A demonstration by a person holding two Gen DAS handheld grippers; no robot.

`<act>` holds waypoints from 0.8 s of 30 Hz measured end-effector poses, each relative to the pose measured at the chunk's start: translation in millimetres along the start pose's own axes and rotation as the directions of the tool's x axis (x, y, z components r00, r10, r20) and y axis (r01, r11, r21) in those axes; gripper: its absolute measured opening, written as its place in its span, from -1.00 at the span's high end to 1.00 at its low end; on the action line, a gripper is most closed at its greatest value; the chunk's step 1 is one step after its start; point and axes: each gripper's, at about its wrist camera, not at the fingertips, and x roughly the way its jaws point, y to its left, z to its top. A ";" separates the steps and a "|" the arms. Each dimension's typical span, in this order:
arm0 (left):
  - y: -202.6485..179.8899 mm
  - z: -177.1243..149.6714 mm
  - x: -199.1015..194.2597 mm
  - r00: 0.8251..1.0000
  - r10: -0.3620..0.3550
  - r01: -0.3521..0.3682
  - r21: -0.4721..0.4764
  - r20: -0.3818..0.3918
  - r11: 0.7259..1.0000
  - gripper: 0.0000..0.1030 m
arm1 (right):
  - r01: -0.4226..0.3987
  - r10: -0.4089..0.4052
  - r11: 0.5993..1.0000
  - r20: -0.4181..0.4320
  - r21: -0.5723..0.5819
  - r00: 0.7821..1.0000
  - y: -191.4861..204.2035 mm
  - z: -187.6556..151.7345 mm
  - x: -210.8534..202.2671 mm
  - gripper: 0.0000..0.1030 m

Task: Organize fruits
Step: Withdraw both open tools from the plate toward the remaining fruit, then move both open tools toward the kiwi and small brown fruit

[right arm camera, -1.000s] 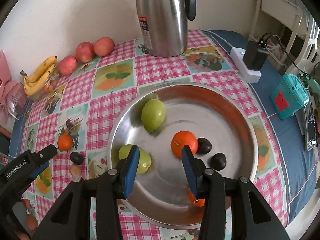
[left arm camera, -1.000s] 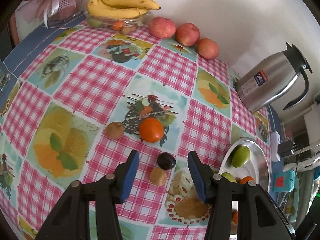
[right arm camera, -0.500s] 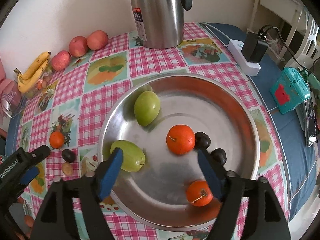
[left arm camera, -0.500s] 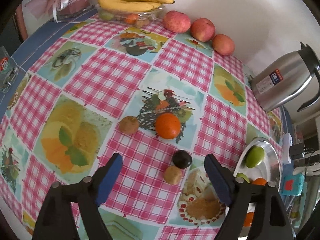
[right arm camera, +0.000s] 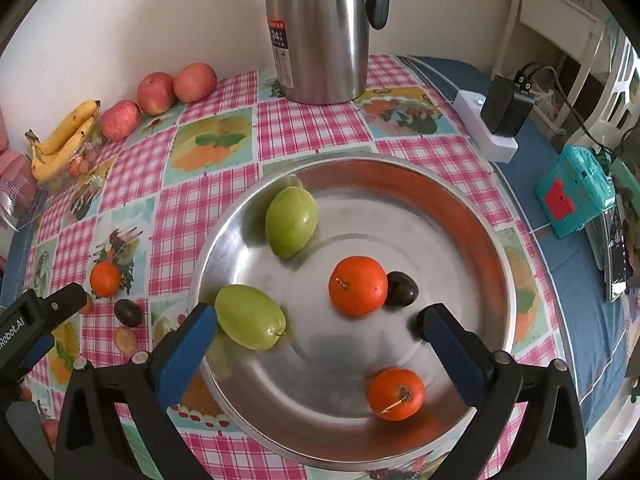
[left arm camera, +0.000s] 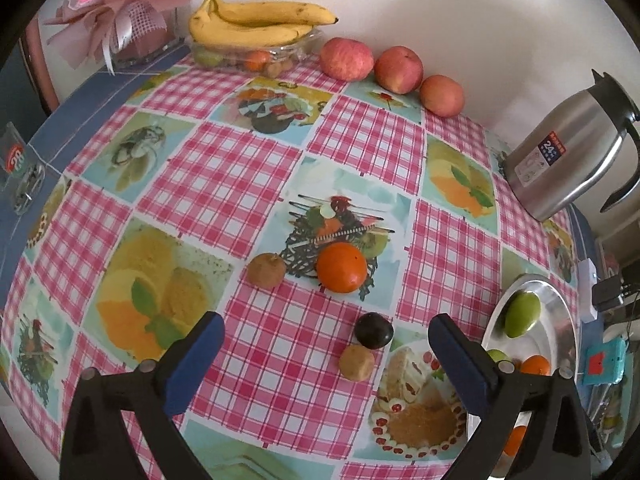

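My left gripper [left arm camera: 326, 338] is open and empty above the checked tablecloth. Just ahead of it lie a dark plum [left arm camera: 374, 330], a small tan fruit [left arm camera: 357, 363], an orange [left arm camera: 341, 267] and a brown fruit [left arm camera: 266, 271]. My right gripper [right arm camera: 316, 324] is open and empty over the steel plate [right arm camera: 460, 208]. The plate holds two green fruits [right arm camera: 291, 221] [right arm camera: 251, 322], two oranges [right arm camera: 358, 286] [right arm camera: 396, 394] and a dark plum [right arm camera: 402, 289]; another dark fruit is hidden behind my right finger.
A steel thermos jug [right arm camera: 320, 28] stands behind the plate. Three red apples [left arm camera: 398, 69] and bananas [left arm camera: 256, 24] on a clear box line the back wall. A power strip with charger [right arm camera: 496, 124] and a teal box [right arm camera: 572, 196] lie right of the plate.
Both grippers have opened wide and pulled back and up. An orange now lies free at the plate's front.
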 end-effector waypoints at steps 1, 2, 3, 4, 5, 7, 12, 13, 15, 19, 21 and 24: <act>-0.2 0.2 -0.2 1.000 0.001 -0.001 0.004 0.004 1.000 -1.00 | 0.001 -0.001 1.000 0.002 -0.002 1.000 0.5 0.1 -0.4 -1.00; -0.5 0.2 -1.0 1.000 0.002 -0.002 0.008 0.008 1.000 -1.00 | 0.000 0.000 1.000 0.008 -0.003 1.000 0.8 0.2 -1.3 -1.00; -0.8 0.4 -1.6 1.000 0.004 -0.004 0.013 0.014 1.000 -1.00 | -0.004 0.004 1.000 0.014 -0.004 1.000 1.0 0.3 -2.0 -1.00; -1.0 0.4 -2.1 1.000 0.004 -0.005 0.018 0.018 1.000 -1.00 | -0.008 0.008 1.000 0.019 -0.005 1.000 1.4 0.4 -2.7 -1.00; -1.5 0.5 -2.6 1.000 0.005 -0.005 0.023 0.023 1.000 -1.00 | -0.009 0.009 1.000 0.024 -0.004 1.000 2.0 0.1 -3.8 -1.00; -2.7 0.8 -3.3 0.999 0.008 -0.009 0.035 0.032 0.999 -1.00 | -0.016 0.015 1.000 0.033 0.015 0.999 1.3 -0.1 -5.5 -1.00; -0.6 2.4 -5.4 0.999 0.004 -0.006 0.044 0.054 0.999 -1.00 | -0.051 0.049 0.998 0.044 0.043 0.998 2.4 1.8 -9.9 -1.00; 0.5 3.0 -5.8 0.999 -0.001 -0.001 0.042 0.054 0.999 -1.00 | -0.053 0.051 0.997 0.043 0.047 0.998 2.8 2.6 -10.8 -1.00; 3.1 4.8 -6.9 0.998 -0.010 0.008 0.040 0.056 0.999 -1.00 | -0.057 0.055 0.997 0.046 0.051 0.997 5.1 5.4 -14.1 -1.00; 8.2 8.7 -8.7 0.998 0.000 -0.004 0.052 0.068 0.999 -1.00 | -0.069 0.067 0.997 0.053 0.042 0.996 12.9 9.8 -20.2 -1.00; 13.3 11.4 -9.8 0.997 0.005 -0.008 0.047 0.071 0.999 -1.00 | -0.070 0.068 0.997 0.042 0.038 0.997 17.4 12.7 -21.2 -1.00; 22.4 15.4 -13.5 0.996 0.007 -0.010 0.034 0.083 0.999 -1.00 | -0.076 0.075 0.996 0.025 0.036 0.997 25.4 16.6 -22.4 -1.00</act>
